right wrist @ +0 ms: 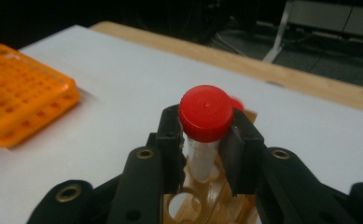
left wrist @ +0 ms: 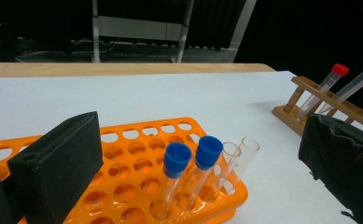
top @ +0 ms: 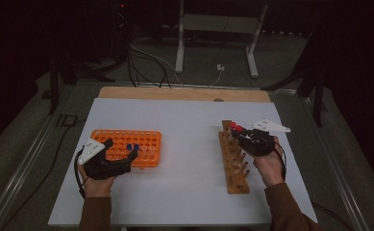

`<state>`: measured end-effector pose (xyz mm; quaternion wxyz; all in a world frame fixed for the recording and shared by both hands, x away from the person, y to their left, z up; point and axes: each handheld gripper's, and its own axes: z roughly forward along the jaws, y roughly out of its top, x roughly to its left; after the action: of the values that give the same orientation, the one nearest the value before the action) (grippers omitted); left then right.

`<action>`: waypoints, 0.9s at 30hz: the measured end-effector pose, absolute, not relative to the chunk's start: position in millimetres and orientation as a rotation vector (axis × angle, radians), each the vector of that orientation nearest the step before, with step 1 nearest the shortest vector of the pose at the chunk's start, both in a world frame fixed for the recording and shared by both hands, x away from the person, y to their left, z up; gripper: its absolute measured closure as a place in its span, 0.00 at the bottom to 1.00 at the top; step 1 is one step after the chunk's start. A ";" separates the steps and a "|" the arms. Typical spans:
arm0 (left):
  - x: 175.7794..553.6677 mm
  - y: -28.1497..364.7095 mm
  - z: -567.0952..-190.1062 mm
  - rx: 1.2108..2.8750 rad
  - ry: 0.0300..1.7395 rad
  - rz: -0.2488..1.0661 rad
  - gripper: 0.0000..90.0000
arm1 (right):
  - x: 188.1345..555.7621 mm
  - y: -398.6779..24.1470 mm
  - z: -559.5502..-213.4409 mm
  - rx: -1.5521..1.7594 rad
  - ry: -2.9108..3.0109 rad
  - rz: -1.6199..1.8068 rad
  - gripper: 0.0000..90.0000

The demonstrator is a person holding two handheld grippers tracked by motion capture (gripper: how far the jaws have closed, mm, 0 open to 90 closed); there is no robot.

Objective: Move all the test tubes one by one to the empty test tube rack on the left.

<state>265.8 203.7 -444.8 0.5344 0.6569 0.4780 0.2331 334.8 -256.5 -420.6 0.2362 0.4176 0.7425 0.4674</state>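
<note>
Red-capped tube (right wrist: 205,122) sits clamped in the right claw (right wrist: 207,149); left claw (left wrist: 198,154) gapes wide, empty.

Left gripper (top: 123,150) hangs wide open at the near edge of the orange rack (top: 127,147) – 2 blue caps poking up there. Right gripper (top: 242,133) pinches a red-capped tube (top: 239,129) over the wooden rack (top: 232,161).

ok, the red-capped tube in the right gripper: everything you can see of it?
The tube is clear plastic with a round red screw cap that has a small dimple on top. It stands roughly upright over the wooden rack, its lower end hidden behind the jaws. The right gripper is shut on it just under the cap, pads pressing both sides. Contents can't be told. A second red cap shows just behind it.
</note>
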 end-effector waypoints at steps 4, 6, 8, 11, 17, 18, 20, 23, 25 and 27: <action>265.9 202.2 -444.8 1.567 1.135 0.550 0.01 | 328.1 -261.3 -406.7 1.124 2.004 1.336 0.79; 265.9 200.4 -444.2 1.570 1.131 0.551 0.01 | 324.7 -262.2 -400.7 1.109 1.996 1.357 0.79; 265.6 197.6 -443.1 1.576 1.121 0.552 0.01 | 320.7 -262.1 -395.7 1.092 1.992 1.380 0.79; 264.9 192.0 -440.9 1.585 1.104 0.559 0.01 | 314.7 -260.6 -391.3 1.070 1.993 1.419 0.79; 262.9 178.4 -435.0 1.611 1.061 0.584 0.01 | 305.3 -255.3 -389.8 1.045 2.019 1.481 0.79; 262.6 175.6 -433.8 1.614 1.052 0.584 0.01 | 304.4 -254.2 -390.0 1.042 2.026 1.489 0.79; 262.1 169.6 -431.5 1.625 1.035 0.585 0.01 | 302.9 -251.6 -391.0 1.043 2.046 1.507 0.79; 262.6 158.6 -428.3 1.658 1.001 0.588 0.01 | 300.6 -246.0 -393.2 1.023 2.076 1.514 0.79; 263.9 151.0 -427.2 1.670 0.985 0.579 0.01 | 299.2 -241.1 -394.1 1.006 2.105 1.499 0.79; 265.4 143.1 -426.8 1.681 0.969 0.572 0.01 | 297.3 -236.8 -394.2 0.990 2.124 1.508 0.79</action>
<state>265.4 143.1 -426.8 0.5308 0.7042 0.4062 0.2395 297.3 -236.8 -394.2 0.1767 0.3496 0.7502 0.5327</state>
